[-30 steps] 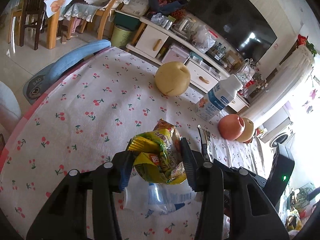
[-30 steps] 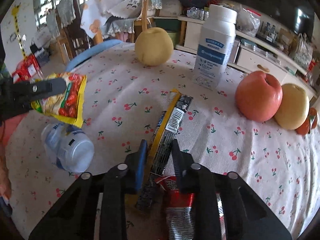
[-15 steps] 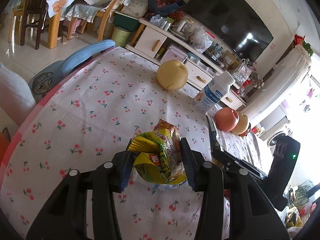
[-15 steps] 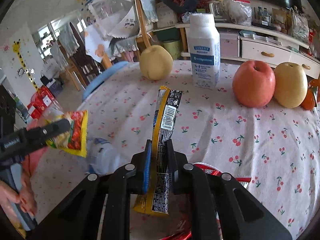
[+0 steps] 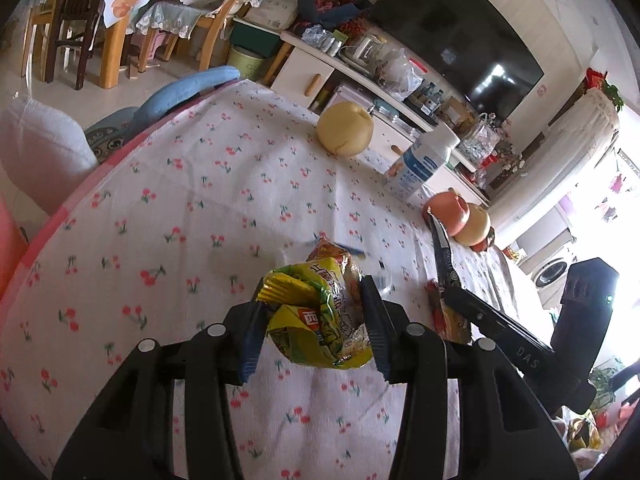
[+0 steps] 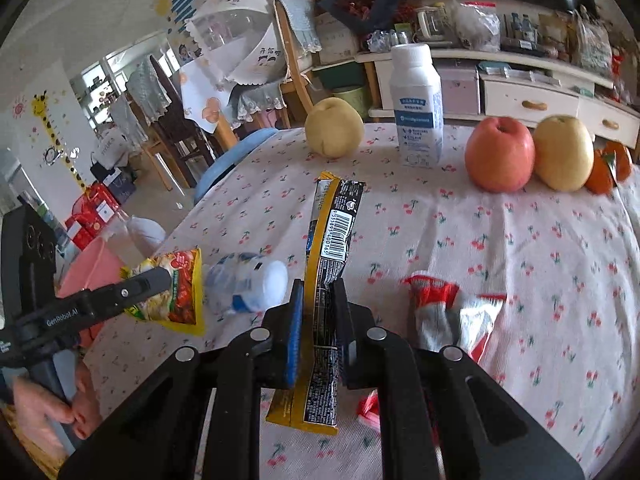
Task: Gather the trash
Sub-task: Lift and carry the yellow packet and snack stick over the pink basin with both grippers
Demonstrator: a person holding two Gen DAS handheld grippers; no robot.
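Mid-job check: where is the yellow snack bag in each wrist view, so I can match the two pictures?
Left wrist: the yellow snack bag sits low in the centre, pinched in the left gripper.
Right wrist: the bag is at lower left, in the same gripper reaching in from the left edge.
Shared landmark: the white bottle upright on the cherry-print cloth, right of the lone yellow pear.

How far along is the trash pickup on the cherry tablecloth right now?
Nothing looks binned yet. In hand: the left tool is shut on a yellow snack bag, and the right tool is shut on a black-and-yellow wrapper, both lifted off the cloth. Left on the table: a crushed plastic bottle and a red-and-silver wrapper. The fruit and the milk bottle don't look like trash.
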